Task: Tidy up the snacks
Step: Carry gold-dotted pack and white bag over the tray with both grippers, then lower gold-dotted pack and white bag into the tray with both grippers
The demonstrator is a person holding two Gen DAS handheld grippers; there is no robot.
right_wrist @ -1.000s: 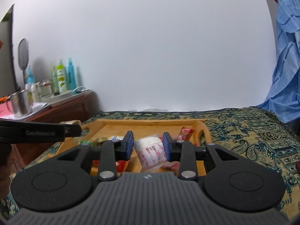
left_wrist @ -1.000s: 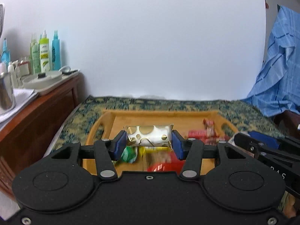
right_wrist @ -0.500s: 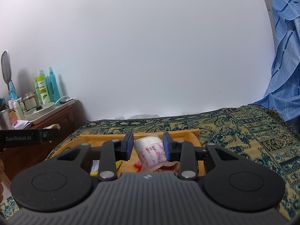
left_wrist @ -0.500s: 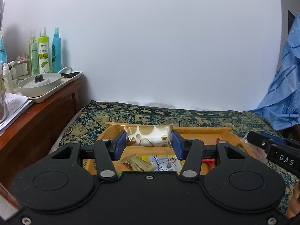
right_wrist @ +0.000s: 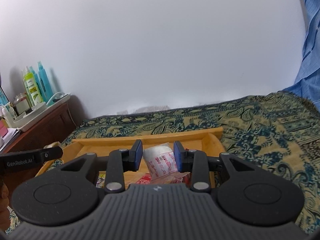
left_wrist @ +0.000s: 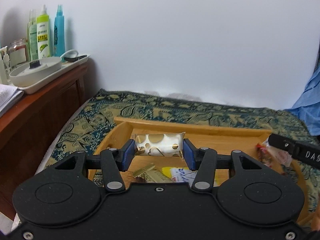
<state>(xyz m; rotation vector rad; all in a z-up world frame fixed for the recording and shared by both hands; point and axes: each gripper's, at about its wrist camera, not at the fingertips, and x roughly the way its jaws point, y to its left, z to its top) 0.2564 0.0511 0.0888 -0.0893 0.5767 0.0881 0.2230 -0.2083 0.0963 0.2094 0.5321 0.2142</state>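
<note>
My left gripper [left_wrist: 159,153] is shut on a white snack packet with gold dots and hearts [left_wrist: 159,144], held crosswise above the far left part of a wooden tray [left_wrist: 200,129]. My right gripper [right_wrist: 158,156] is shut on a white packet with red print [right_wrist: 161,161], over the right part of the same tray [right_wrist: 180,138]. Loose snacks lie on the tray floor: a gold wrapper [left_wrist: 148,172] and a yellow and white packet [left_wrist: 180,175] under the left gripper, red wrappers [right_wrist: 160,179] under the right one. Each gripper's finger shows at the edge of the other's view.
The tray rests on a bed with a blue and gold paisley cover [right_wrist: 260,124]. A wooden cabinet [left_wrist: 40,108] stands to the left, with a white tray [left_wrist: 40,74] and spray bottles [left_wrist: 43,38] on top. A blue striped cloth [right_wrist: 310,50] hangs at the right. A white wall is behind.
Both grippers have moved forward over the tray toward its far rim, each still holding its packet. The tray's far edge now sits closer in both views.
</note>
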